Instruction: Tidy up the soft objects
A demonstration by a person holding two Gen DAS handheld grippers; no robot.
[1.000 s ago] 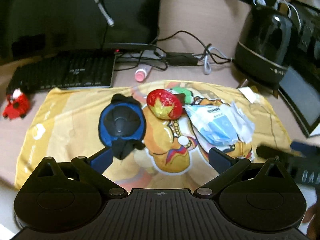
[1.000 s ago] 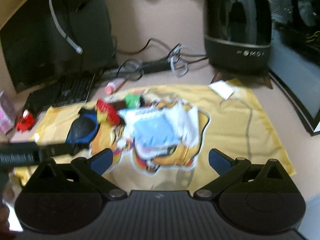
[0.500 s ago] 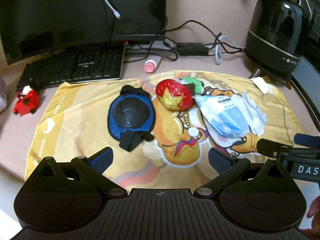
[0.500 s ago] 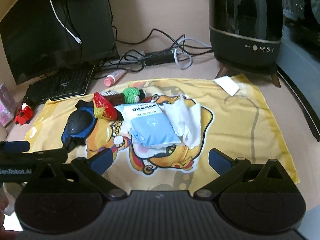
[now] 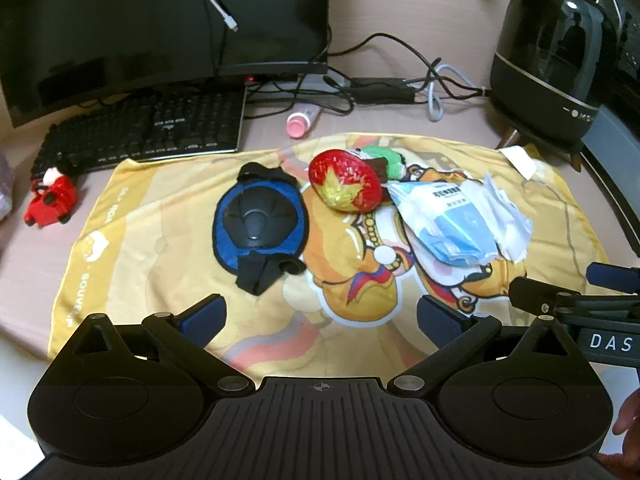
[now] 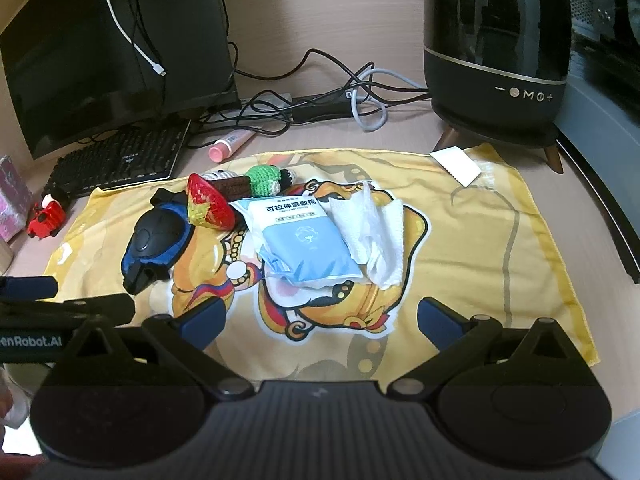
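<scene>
A yellow printed cloth point(image 5: 140, 248) point(image 6: 500, 240) lies on the desk with soft things piled on it. These are a blue and black knee pad point(image 5: 258, 220) point(image 6: 158, 240), a red strawberry plush point(image 5: 346, 186) point(image 6: 208, 202), a green and brown crocheted toy point(image 6: 256, 182), a blue cotton-pad packet point(image 5: 448, 220) point(image 6: 304, 240) and a crumpled white tissue point(image 6: 372, 232). My left gripper point(image 5: 320, 314) hovers open over the cloth's near edge, below the knee pad. My right gripper point(image 6: 320, 314) is open too, near the packet and holding nothing.
Behind the cloth stand a monitor point(image 5: 160, 20), a black keyboard point(image 5: 148, 132), tangled cables point(image 6: 320, 92), a pink tube point(image 5: 302, 122) and a black round appliance point(image 6: 496, 48). A small red toy point(image 5: 50, 196) sits left of the cloth. A white card point(image 6: 456, 166) lies at its far corner.
Both views have pulled back and steadied, so more of the desk shows. The objects on the cloth have not moved. Both grippers stayed open.
</scene>
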